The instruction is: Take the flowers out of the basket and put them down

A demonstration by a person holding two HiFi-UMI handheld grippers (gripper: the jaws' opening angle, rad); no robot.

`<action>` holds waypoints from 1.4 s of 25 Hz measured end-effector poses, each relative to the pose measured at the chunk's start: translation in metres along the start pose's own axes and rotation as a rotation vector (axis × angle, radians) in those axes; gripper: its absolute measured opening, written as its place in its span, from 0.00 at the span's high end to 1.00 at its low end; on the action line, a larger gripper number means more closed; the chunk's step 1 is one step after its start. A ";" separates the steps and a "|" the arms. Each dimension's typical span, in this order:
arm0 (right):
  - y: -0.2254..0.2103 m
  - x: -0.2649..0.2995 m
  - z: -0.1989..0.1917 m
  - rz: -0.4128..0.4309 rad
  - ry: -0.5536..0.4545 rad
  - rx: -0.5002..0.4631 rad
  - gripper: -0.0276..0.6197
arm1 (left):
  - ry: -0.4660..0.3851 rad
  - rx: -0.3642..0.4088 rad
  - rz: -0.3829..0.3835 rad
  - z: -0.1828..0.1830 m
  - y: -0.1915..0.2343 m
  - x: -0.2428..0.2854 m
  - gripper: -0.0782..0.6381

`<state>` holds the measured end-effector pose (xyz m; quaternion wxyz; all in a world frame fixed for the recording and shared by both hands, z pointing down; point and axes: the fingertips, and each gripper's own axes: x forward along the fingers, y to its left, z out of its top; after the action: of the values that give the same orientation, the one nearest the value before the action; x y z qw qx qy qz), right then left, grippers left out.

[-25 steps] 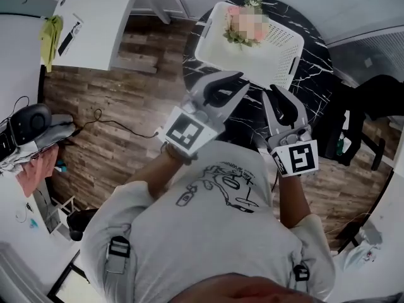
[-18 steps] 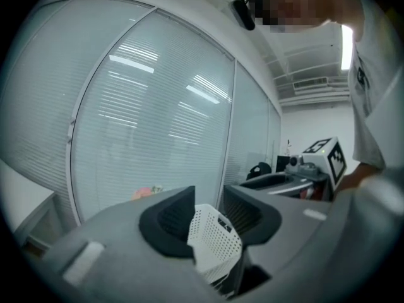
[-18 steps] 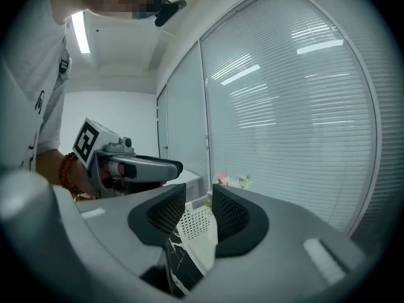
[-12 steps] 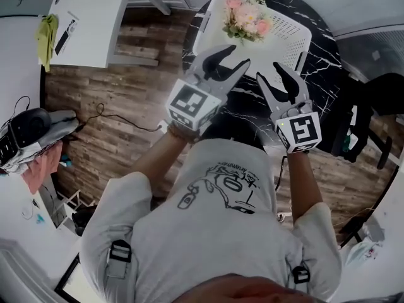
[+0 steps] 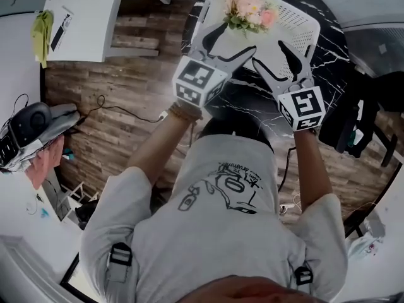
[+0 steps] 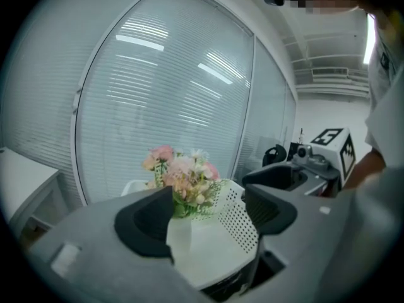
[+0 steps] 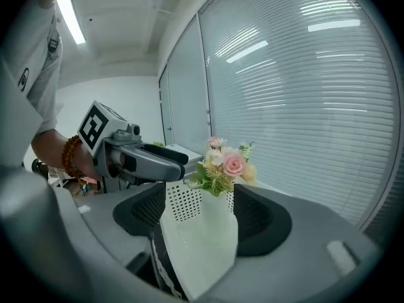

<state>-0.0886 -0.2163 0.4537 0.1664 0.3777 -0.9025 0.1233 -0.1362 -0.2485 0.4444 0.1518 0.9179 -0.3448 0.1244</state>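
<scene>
- Left gripper [image 5: 228, 43] has come forward from my chest to the white basket's [image 5: 297, 24] near wall. Its jaws have just been opening and now stand wide, gripping nothing.
- I see the left forearm stretched ahead, tilted slightly down.
- Flowers [image 5: 250, 8] stand upright in the basket's far end, on the black marble table [image 5: 319, 55], untouched.
- Right gripper [image 5: 271, 54] has advanced likewise. Its jaws have just been opening too and are empty, aimed at the basket, just beside the left gripper.

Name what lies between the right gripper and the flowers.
The white basket's near corner, shown in the right gripper view; the right gripper's jaws have just been opening, gripping nothing.
</scene>
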 end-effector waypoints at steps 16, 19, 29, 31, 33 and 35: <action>-0.028 0.043 -0.038 0.052 0.053 0.002 0.27 | 0.059 -0.007 0.017 -0.027 0.027 0.042 0.25; -0.030 0.053 -0.042 0.075 0.049 0.001 0.25 | 0.056 -0.004 0.015 -0.027 0.028 0.047 0.25; -0.045 0.085 -0.043 0.139 0.045 -0.065 0.22 | 0.044 -0.004 0.021 -0.026 0.039 0.057 0.25; -0.046 0.092 -0.048 0.157 0.054 -0.075 0.22 | 0.041 -0.006 0.025 -0.026 0.042 0.058 0.25; -0.047 0.099 -0.054 0.172 0.058 -0.070 0.22 | 0.038 -0.011 0.026 -0.026 0.045 0.059 0.25; -0.047 0.106 -0.063 0.183 0.064 -0.065 0.22 | 0.035 -0.014 0.028 -0.026 0.047 0.061 0.25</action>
<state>-0.1116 -0.2952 0.5574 0.1951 0.2840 -0.9309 0.1208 -0.1265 -0.3092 0.4977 0.1626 0.9095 -0.3559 0.1401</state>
